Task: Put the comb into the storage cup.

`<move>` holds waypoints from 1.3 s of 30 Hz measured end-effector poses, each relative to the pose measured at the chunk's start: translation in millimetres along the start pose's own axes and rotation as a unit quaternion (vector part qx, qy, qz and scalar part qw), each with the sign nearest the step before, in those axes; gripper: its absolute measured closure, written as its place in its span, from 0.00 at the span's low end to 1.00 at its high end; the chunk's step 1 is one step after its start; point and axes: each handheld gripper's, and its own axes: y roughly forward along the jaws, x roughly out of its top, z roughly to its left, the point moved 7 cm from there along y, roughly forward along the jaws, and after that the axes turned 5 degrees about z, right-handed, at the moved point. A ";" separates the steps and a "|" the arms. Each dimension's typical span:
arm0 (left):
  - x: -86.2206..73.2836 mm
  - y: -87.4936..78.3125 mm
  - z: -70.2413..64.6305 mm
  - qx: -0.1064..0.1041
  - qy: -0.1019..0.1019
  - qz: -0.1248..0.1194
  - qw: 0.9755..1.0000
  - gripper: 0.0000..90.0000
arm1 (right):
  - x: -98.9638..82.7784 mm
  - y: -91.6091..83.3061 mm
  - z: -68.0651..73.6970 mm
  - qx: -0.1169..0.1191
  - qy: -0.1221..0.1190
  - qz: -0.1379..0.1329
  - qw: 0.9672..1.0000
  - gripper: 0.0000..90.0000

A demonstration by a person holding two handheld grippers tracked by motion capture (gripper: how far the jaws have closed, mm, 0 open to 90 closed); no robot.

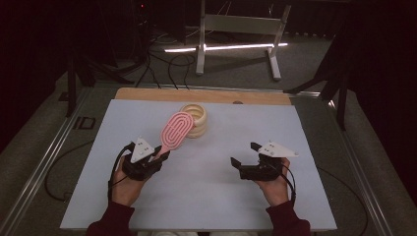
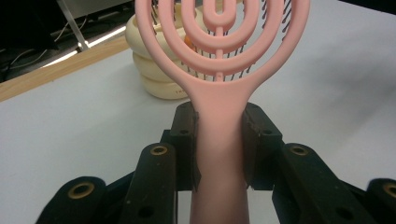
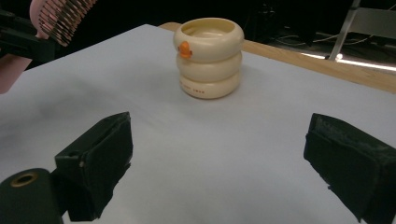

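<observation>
High view: fixed above the person's side, looks fwd and down over the whole tabletop [image 1: 147, 196]. Left tool [image 2: 219, 140] cam: very close, faces the cup [image 2: 154, 70] from just before it. Right tool [image 3: 224, 163] cam: low, farther from the cup. All three share the cup.

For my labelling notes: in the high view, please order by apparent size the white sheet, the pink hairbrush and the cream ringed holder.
1. white sheet
2. pink hairbrush
3. cream ringed holder, partly hidden behind the brush, so this rank against the brush is unsure.
</observation>
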 end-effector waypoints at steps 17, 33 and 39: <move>4.3 -1.2 -7.1 -0.002 0.011 -0.005 1.000 0.78 | 18.1 18.1 22.7 0.034 -0.008 0.001 0.999 0.09; 4.9 1.3 -11.7 0.005 0.019 -0.007 1.000 0.78 | 37.1 30.7 39.2 0.066 0.001 -0.007 0.998 0.08; 5.5 1.9 -14.8 0.003 0.022 -0.009 1.000 0.78 | 44.2 35.7 43.9 0.076 0.007 -0.010 0.997 0.08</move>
